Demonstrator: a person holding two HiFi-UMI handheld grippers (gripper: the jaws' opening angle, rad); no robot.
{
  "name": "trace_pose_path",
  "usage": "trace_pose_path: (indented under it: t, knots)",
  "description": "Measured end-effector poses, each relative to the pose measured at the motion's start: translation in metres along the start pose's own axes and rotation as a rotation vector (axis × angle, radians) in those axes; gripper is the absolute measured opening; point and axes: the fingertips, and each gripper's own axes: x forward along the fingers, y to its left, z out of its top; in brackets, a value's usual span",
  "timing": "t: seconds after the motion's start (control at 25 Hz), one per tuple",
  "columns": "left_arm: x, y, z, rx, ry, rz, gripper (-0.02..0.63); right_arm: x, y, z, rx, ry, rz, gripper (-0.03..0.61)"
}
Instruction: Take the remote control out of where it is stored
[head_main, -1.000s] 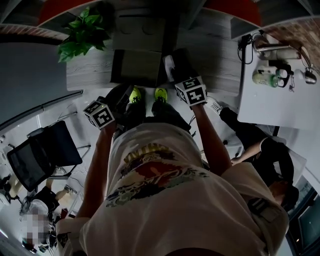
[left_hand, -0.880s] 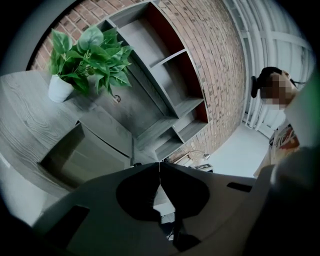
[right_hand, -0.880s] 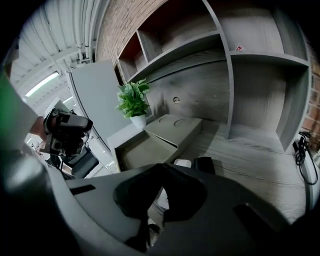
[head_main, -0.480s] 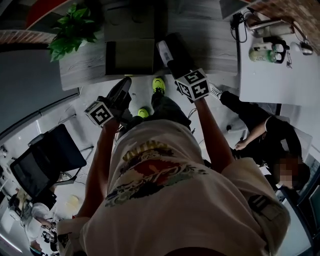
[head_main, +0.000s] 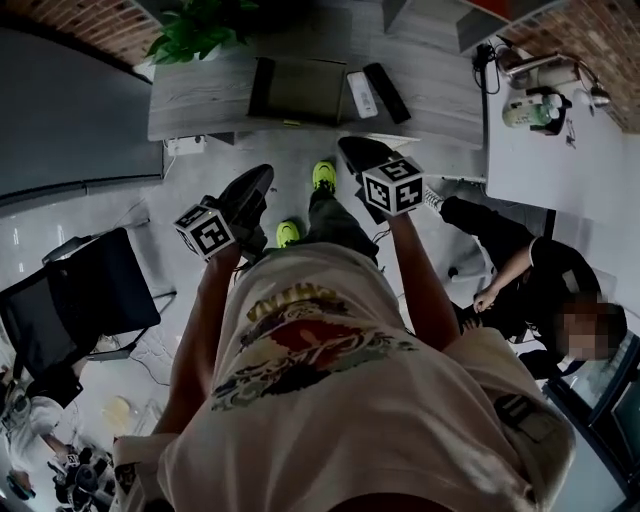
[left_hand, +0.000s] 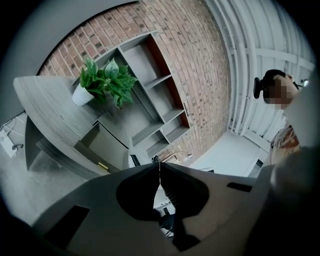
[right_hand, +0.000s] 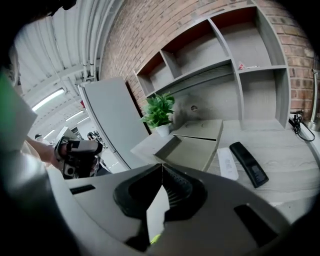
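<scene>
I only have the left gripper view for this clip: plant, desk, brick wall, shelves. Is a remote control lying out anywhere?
Observer: Yes. In the right gripper view a black remote lies on the desk top, to the right of the open drawer.
Operator: Is anything next to it?
Observer: A white remote lies flat between the black remote and the drawer.
Operator: Is the right gripper carrying something?
Observer: No. The right gripper has its jaws together with nothing between them.
</scene>
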Motion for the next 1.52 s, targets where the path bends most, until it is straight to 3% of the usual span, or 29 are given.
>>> trace_pose_path:
  t: [0.2,0.36,0.48,0.64,0.84,1.12,1.32,1.52]
  knots:
    - [-0.045,-0.017,-0.006,0.055,-0.026,-0.035,0.006,-0.015,0.054,-0.014,-0.043,0.001,-0.014,0.009]
    - [-0.058,-0.036,-0.017,0.147,0.016,-0.104,0.006,-0.035,0.090,-0.008,-0.091,-0.041,-0.046,0.009]
    - [-0.063,-0.057,-0.029,0.255,0.066,-0.159,0.006,-0.051,0.124,-0.004,-0.151,-0.070,-0.052,0.009]
    - [-0.064,-0.084,-0.043,0.465,0.126,-0.197,0.006,-0.070,0.161,0.004,-0.195,-0.121,-0.045,0.009]
    - [-0.063,-0.104,-0.053,0.451,0.113,-0.246,0.006,-0.089,0.182,-0.010,-0.191,-0.133,-0.049,0.009]
    - [-0.065,-0.117,-0.050,0.463,0.099,-0.232,0.006,-0.101,0.196,-0.009,-0.219,-0.162,-0.030,0.008]
    - [-0.059,-0.130,-0.046,0.541,0.071,-0.219,0.006,-0.107,0.195,0.003,-0.256,-0.195,-0.020,0.008]
    - [-0.063,-0.133,-0.041,0.542,0.047,-0.211,0.006,-0.105,0.200,0.007,-0.260,-0.209,-0.007,0.008]
